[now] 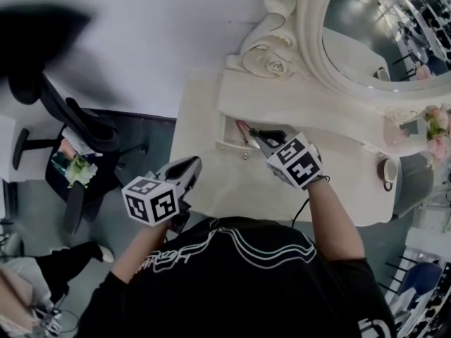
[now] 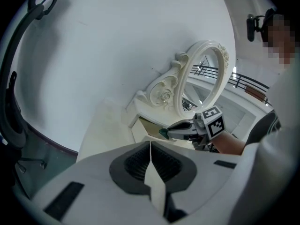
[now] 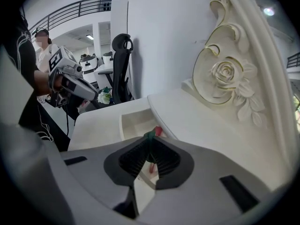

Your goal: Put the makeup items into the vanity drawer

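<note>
Released here, the slim pink-red makeup stick with a green tip (image 3: 155, 131) could clip the rim of the open cream-white vanity drawer (image 3: 133, 122) and roll onto the tabletop (image 3: 96, 125), because it hangs near the drawer's edge. The right tool (image 3: 149, 138) is clenched on its thin shaft. The left tool (image 2: 150, 146), closed on nothing, hovers well apart.

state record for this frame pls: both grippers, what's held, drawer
left hand-held gripper: jaws together, nothing between them, held back from the drawer
right hand-held gripper: shut on the item, over the drawer
held item: slim green-and-red makeup item
white vanity drawer: pulled open
task stage: item not yet released
</note>
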{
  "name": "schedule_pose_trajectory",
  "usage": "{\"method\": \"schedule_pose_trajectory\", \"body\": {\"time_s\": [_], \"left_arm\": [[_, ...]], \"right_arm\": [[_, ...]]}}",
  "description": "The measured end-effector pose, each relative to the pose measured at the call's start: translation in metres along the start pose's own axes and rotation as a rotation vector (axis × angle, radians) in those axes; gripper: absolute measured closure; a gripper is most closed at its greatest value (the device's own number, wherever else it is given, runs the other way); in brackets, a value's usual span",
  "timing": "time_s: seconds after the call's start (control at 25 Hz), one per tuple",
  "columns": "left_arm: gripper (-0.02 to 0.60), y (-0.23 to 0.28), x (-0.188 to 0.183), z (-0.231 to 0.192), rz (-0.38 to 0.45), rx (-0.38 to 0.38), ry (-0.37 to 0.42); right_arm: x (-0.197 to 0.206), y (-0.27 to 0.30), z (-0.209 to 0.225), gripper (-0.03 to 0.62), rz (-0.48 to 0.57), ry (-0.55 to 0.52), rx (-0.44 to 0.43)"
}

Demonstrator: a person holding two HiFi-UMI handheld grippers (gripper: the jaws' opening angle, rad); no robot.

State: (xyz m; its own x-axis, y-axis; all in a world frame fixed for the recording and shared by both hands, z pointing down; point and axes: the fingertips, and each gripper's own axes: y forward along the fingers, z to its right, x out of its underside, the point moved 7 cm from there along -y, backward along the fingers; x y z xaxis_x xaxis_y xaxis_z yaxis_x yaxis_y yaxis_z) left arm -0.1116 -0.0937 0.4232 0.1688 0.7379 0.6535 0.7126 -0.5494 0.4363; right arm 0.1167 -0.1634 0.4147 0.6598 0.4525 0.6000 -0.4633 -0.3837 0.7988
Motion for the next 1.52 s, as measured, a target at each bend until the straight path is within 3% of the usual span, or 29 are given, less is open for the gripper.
{"method": "schedule_pose_trajectory", "body": {"time_s": [0.28, 0.72, 1.24, 1.52], "left_arm": [[0.554, 0.007, -0.002, -0.009, -0.008, -0.006, -0.015], [0.554, 0.014, -0.005, -0.015, -0.017, 0.001, -0.018], [0.554, 0.01, -0.002, -0.015, -0.023, 0.004, -0.021], [0.554, 0.008, -0.001, -0.014, -0.025, 0.009, -0.017]], "right_arm": [[0.001, 0.016, 0.006, 0.534, -0.032, 0.0, -0.033], [-0.004, 0.016, 0.006, 0.433, -0.019, 0.033, -0.096], [-0.007, 0.002, 0.001, 0.332, 0.055, 0.045, -0.047], [-0.006, -0.004, 0.001, 0.322, 0.082, 0.059, -0.015]]}}
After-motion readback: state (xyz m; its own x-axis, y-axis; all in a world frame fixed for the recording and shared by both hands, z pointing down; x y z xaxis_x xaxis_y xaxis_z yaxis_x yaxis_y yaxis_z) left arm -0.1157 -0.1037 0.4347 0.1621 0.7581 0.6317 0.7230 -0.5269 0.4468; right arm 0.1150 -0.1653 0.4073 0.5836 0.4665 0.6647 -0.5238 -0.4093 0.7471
